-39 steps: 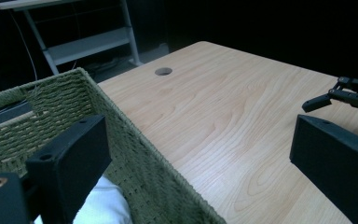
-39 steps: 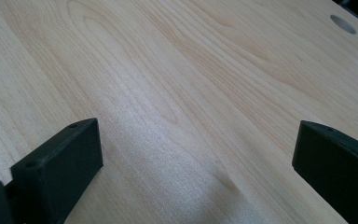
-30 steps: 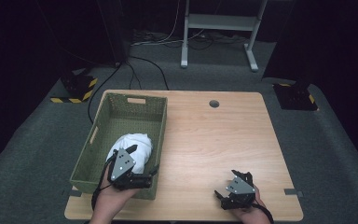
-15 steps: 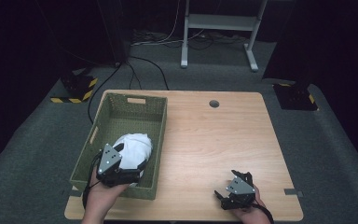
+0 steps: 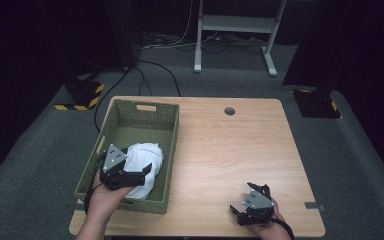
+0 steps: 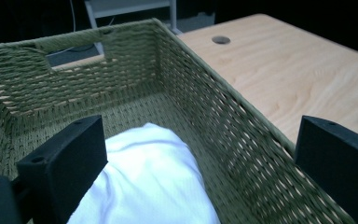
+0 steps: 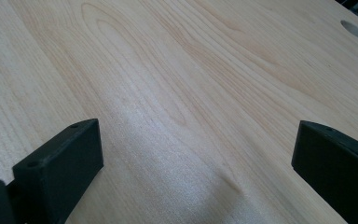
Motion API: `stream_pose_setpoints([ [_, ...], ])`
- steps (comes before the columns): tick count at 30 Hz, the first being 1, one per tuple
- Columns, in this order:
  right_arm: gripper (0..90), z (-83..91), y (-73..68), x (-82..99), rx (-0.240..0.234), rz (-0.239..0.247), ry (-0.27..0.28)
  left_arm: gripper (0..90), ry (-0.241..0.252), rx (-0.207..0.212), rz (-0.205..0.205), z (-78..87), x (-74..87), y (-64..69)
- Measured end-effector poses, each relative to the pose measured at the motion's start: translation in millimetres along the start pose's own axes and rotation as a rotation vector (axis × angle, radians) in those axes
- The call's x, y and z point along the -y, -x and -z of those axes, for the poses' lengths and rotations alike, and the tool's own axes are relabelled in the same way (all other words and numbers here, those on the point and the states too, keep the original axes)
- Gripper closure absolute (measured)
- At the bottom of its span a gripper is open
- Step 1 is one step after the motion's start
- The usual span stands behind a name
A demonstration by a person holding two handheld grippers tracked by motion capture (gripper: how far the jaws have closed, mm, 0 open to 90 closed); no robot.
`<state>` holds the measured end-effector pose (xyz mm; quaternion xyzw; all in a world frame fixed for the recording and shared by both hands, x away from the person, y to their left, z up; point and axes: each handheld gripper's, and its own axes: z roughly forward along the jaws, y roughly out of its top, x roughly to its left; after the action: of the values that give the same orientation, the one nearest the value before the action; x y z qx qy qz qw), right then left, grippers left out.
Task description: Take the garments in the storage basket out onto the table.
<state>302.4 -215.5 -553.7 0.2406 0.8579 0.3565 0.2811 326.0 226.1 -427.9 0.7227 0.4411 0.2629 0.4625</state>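
Left gripper (image 5: 130,172) hovers over white cloth (image 5: 142,162) bundled in near end of green woven basket (image 5: 142,112), on left of wooden table (image 5: 230,150). Right gripper (image 5: 250,205) low at table's near right corner, well apart from basket.

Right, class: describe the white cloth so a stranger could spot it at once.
Find the wooden table, then the green woven basket on its left side. The white cloth lies bunched at the basket's near end, under the open left claw; it is the one white thing there.
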Motion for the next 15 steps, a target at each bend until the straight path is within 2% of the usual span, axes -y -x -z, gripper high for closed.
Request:
stream_pose_setpoints([
  [4, 1.5, 0.6, 0.5, 0.3, -0.007, 0.0, 0.008, 1.9, 0.002, -0.009, 0.019, -5.0, -2.2, -8.9],
  [5, 1.5, 1.0, 0.7, 0.5, -0.009, -0.007, 0.011, 1.9, 0.005, -0.006, 0.035, -6.5, -2.3, -11.2],
  [6, 1.5, 1.0, 0.9, 0.6, -0.009, -0.006, 0.013, 2.0, 0.007, -0.011, 0.073, -10.7, -2.6, -17.7],
  [8, 1.4, 1.0, 1.0, 0.6, -0.01, -0.007, 0.013, 2.1, 0.009, -0.021, 0.104, -15.1, -3.2, -24.8],
  [15, 1.5, 0.6, 1.0, 0.3, -0.008, -0.003, 0.008, 2.3, -0.056, -0.036, 0.115, -31.5, -3.0, -39.3],
])
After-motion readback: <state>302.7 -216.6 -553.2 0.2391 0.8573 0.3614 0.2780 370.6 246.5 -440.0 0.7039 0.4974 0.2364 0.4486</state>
